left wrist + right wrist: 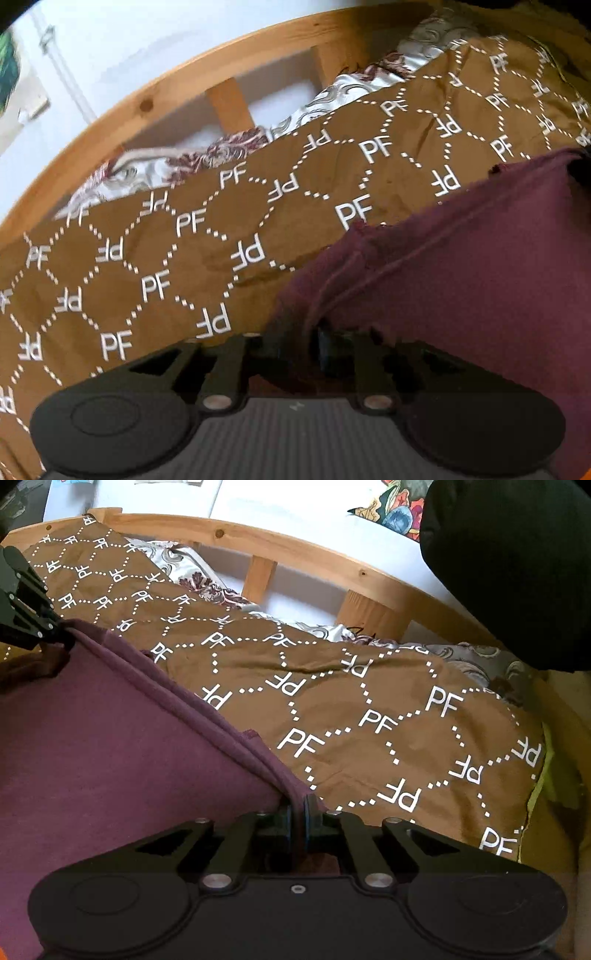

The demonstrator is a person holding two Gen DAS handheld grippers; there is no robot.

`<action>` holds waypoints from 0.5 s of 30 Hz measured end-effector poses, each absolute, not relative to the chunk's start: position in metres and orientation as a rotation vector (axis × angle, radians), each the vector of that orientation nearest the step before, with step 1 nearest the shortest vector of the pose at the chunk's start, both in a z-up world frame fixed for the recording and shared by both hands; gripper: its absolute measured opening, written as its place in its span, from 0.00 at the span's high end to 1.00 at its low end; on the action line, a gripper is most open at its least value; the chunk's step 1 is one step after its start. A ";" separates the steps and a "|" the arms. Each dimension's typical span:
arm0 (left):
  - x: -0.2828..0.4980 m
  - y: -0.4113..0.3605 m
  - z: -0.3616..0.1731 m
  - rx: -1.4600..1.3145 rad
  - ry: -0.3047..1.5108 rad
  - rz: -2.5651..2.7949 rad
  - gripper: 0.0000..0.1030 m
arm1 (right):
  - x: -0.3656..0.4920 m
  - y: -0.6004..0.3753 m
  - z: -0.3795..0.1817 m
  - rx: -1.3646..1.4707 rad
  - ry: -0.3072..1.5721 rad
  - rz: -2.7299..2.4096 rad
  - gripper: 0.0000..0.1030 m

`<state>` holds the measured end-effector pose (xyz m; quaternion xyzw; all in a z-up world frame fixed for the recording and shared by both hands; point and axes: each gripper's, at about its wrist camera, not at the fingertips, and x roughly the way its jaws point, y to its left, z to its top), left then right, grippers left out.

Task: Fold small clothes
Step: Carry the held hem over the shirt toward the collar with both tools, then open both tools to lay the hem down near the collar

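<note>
Here, pinching the garment [110, 746] by its hem: right gripper [298, 821] closed tight on one corner, left gripper [317, 347] clamped on the other, its jaws half buried in cloth. Stretching the maroon fabric taut between the two, hanging just above the brown cover [369, 716]. Lying beyond that cover, a floral sheet [332, 92], and behind it the wooden frame [295, 550]. Blocking the right view's upper corner, a black shape [517, 572], unclear what.
</note>
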<state>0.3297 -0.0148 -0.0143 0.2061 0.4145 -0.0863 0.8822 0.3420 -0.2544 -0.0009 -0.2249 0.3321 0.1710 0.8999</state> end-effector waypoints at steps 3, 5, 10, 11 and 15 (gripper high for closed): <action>0.330 -0.001 -0.013 0.352 0.851 -0.190 0.46 | 0.343 -0.258 -0.002 -0.431 0.688 0.355 0.85; 0.328 0.007 -0.010 0.326 0.829 -0.199 0.27 | 0.343 -0.259 -0.003 -0.432 0.680 0.348 0.78; 0.324 0.032 -0.001 0.258 0.787 -0.174 0.09 | 0.347 -0.264 -0.004 -0.419 0.665 0.314 0.56; 0.324 0.037 0.001 0.244 0.783 -0.167 0.08 | 0.349 -0.266 -0.005 -0.411 0.665 0.305 0.54; 0.324 0.060 0.009 0.165 0.762 -0.138 0.05 | 0.352 -0.272 -0.007 -0.386 0.660 0.270 0.37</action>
